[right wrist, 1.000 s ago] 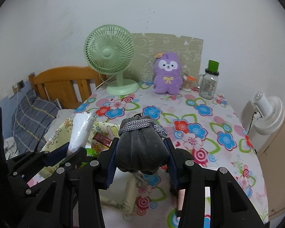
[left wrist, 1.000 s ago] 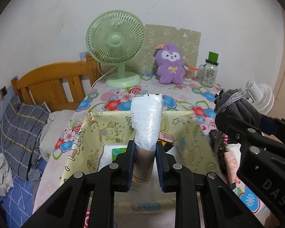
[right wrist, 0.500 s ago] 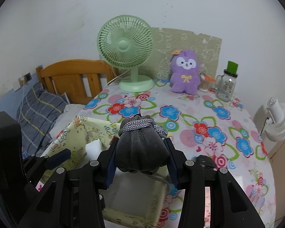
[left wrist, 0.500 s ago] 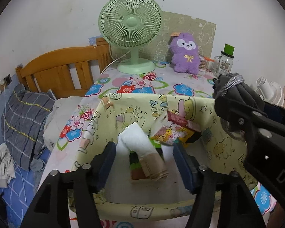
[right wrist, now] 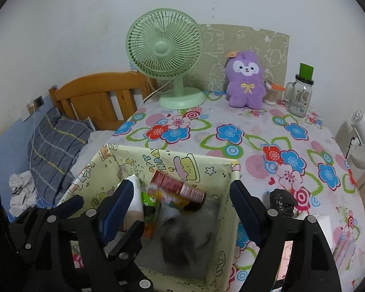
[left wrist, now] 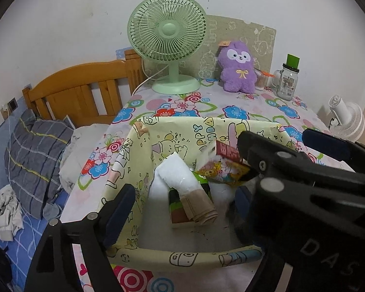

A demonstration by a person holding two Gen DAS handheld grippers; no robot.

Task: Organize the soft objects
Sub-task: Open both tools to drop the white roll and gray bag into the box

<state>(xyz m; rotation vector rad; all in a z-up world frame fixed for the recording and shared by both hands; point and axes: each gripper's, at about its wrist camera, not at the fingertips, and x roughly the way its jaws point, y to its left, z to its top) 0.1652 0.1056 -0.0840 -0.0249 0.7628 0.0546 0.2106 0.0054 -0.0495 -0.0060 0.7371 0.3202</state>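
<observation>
A yellow cartoon-print storage box (left wrist: 172,141) (right wrist: 182,164) stands at the near edge of the flowered table. Inside lie a white-and-tan wrapped roll (left wrist: 185,187), a colourful snack pack (left wrist: 221,168) (right wrist: 177,189) and a blurred grey drawstring pouch (right wrist: 185,238). My left gripper (left wrist: 180,214) is open over the box, above the roll. My right gripper (right wrist: 182,209) is open above the box, with the pouch below it. A black crumpled bag (right wrist: 281,200) lies on the table right of the box. A purple plush toy (left wrist: 238,70) (right wrist: 245,80) sits at the back.
A green desk fan (left wrist: 169,39) (right wrist: 168,58) and a glass jar with a green lid (left wrist: 288,79) (right wrist: 300,92) stand at the table's back. A wooden bed with a grey pillow (left wrist: 34,155) is on the left. A white fan (right wrist: 363,141) stands on the right.
My left gripper opened and let the white roll drop into the box. My right gripper then opened and the grey pouch fell into the box. Both moved over the box.
</observation>
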